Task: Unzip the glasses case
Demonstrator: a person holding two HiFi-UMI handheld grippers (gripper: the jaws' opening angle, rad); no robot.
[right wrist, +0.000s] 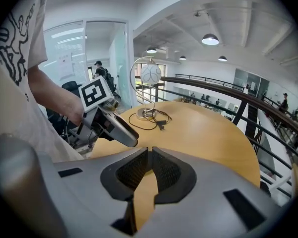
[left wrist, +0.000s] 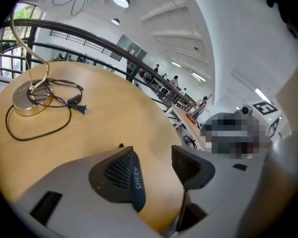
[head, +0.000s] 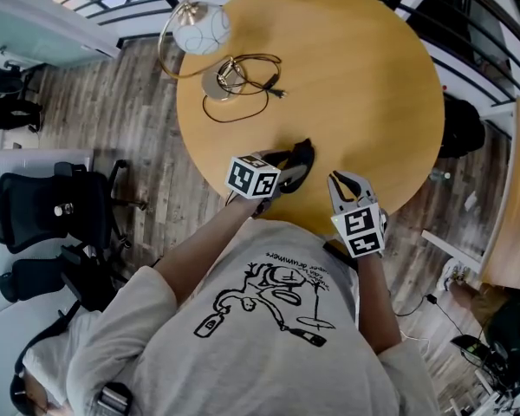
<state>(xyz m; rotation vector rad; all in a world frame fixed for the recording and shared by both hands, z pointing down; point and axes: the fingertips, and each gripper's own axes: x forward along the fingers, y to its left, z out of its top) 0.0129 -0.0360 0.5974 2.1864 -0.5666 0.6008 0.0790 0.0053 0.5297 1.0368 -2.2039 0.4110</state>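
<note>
Grey plastic left gripper [left wrist: 156, 165] held wide, matching right gripper [right wrist: 150, 155] shut, both empty, probably idle: saw no case ahead

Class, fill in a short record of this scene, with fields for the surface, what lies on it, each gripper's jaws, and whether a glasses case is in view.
Surface: round wooden table
On it: lamp with a globe shade and a gold base, and its black cord looped beside the base
Left gripper: jaws apart, nothing between them, above the table's near edge
Right gripper: jaws together, nothing held
Glasses case: not seen in any view
Person: light printed T-shirt, at the table's near side
</note>
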